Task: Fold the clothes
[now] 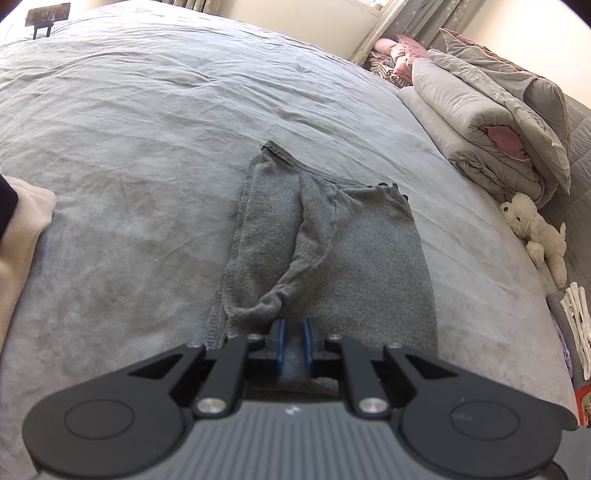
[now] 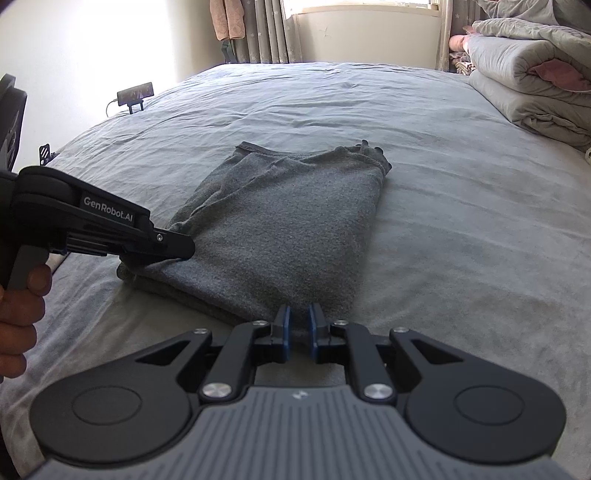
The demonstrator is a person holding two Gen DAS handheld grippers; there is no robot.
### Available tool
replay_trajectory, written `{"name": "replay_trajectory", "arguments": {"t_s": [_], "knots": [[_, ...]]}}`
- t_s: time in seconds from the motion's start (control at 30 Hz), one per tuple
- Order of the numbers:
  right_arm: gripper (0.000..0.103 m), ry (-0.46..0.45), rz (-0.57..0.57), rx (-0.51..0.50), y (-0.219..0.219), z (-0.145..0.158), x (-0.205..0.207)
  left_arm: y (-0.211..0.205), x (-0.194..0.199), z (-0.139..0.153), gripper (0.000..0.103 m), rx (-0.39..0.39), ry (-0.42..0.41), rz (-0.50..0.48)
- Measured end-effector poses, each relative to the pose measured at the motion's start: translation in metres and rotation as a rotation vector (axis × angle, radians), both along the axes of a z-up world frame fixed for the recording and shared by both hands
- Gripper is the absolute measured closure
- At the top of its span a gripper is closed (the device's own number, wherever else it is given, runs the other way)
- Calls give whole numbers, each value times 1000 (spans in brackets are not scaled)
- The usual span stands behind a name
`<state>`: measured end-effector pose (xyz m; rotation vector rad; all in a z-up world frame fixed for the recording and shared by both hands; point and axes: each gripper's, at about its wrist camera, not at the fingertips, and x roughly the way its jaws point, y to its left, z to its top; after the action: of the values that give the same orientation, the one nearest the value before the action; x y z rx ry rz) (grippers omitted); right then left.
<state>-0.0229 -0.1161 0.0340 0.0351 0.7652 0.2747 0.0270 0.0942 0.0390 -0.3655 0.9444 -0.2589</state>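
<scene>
Grey garment (image 2: pixel 280 221), frame centre, folded into 1 rectangle; left gripper (image 1: pixel 293 332) and right gripper (image 2: pixel 298 321) pinch its near edge; final fold outstanding.

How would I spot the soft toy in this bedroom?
Start at the big bed with its grey sheet, then look to the stack of folded quilts along one side. Just below that stack lies the white teddy bear, the only furry, cream-white thing there.

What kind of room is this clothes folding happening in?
Most likely a bedroom: the grey garment lies on a wide bed, folded quilts are stacked at one end, and curtains hang by the window.
</scene>
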Motion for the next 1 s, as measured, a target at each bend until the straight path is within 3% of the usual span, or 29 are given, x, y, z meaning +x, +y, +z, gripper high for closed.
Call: {"name": "replay_trajectory", "arguments": {"t_s": [0.17, 0.4, 0.53, 0.67, 0.83, 0.93, 1.0], "knots": [[89, 43, -33, 122, -20, 8, 5, 22, -1, 1, 91, -91, 70, 29], [74, 102, -139, 304, -58, 10, 13, 31, -1, 3, 88, -131, 93, 26], [64, 161, -163, 393, -67, 5, 16, 34, -1, 7, 75, -136, 84, 23], [63, 219, -162, 459, -68, 0, 16, 35, -3, 9, 61, -133, 76, 21], [62, 247, -165, 474, -65, -6, 15, 37, -2, 10, 57, -127, 77, 34], [61, 249, -171, 493, -67, -6, 14, 40, -2, 10, 45, -98, 80, 66], [60, 252, -173, 507, -67, -8, 14, 40, -2, 9, 45, -91, 82, 66]]}}
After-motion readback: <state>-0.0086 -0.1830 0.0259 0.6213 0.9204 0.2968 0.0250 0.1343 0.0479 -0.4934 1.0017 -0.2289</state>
